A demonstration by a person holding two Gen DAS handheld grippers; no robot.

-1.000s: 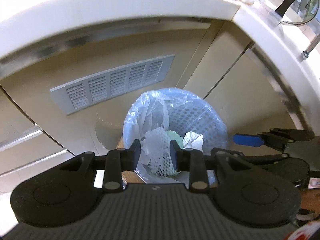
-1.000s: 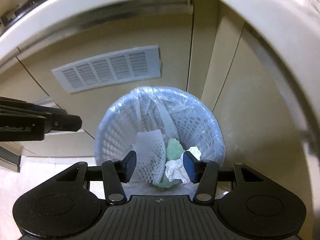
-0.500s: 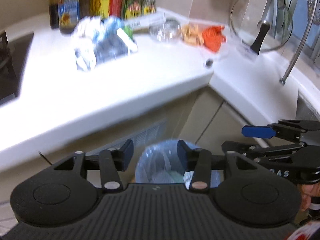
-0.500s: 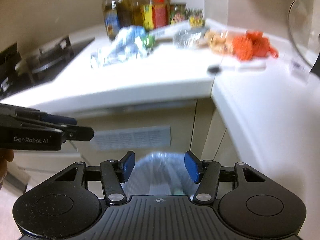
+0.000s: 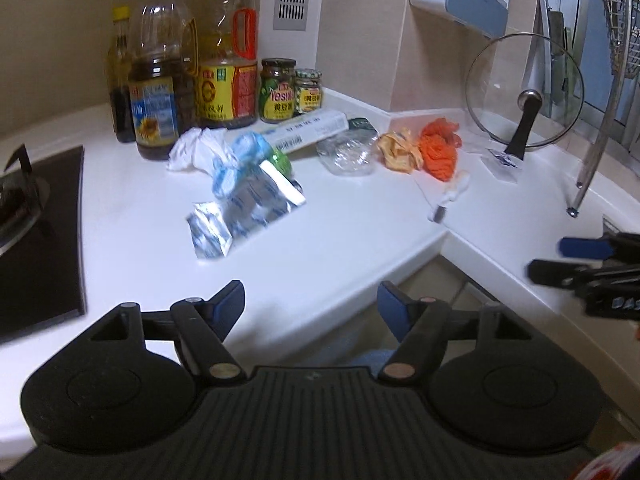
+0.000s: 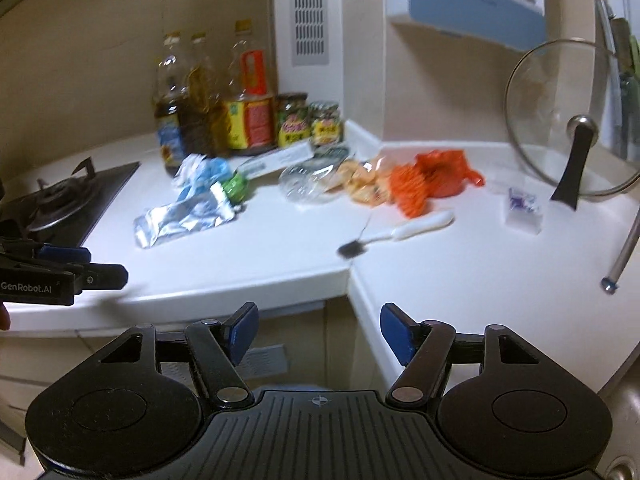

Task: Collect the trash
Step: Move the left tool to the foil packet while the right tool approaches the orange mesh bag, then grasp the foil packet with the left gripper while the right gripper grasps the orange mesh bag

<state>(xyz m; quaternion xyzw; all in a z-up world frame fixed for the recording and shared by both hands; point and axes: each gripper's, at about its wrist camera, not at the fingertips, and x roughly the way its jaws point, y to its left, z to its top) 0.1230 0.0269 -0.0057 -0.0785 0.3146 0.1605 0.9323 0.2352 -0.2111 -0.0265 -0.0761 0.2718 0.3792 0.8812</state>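
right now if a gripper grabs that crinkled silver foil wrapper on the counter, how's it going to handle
The silver foil wrapper looks flattened and empty, so it is probably very light and may skid across the smooth white counter if nudged. Its creased, bent shape suggests it is thin and floppy, likely to crumple between the pads rather than resist. The shiny film could be slippery, so an edge pinch may slide off.

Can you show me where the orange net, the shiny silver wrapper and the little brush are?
orange net (image 6: 412, 190): right wrist view, middle of the mesh.
shiny silver wrapper (image 5: 248, 208): left wrist view, its crinkled middle.
little brush (image 6: 420, 227): right wrist view, white handle.
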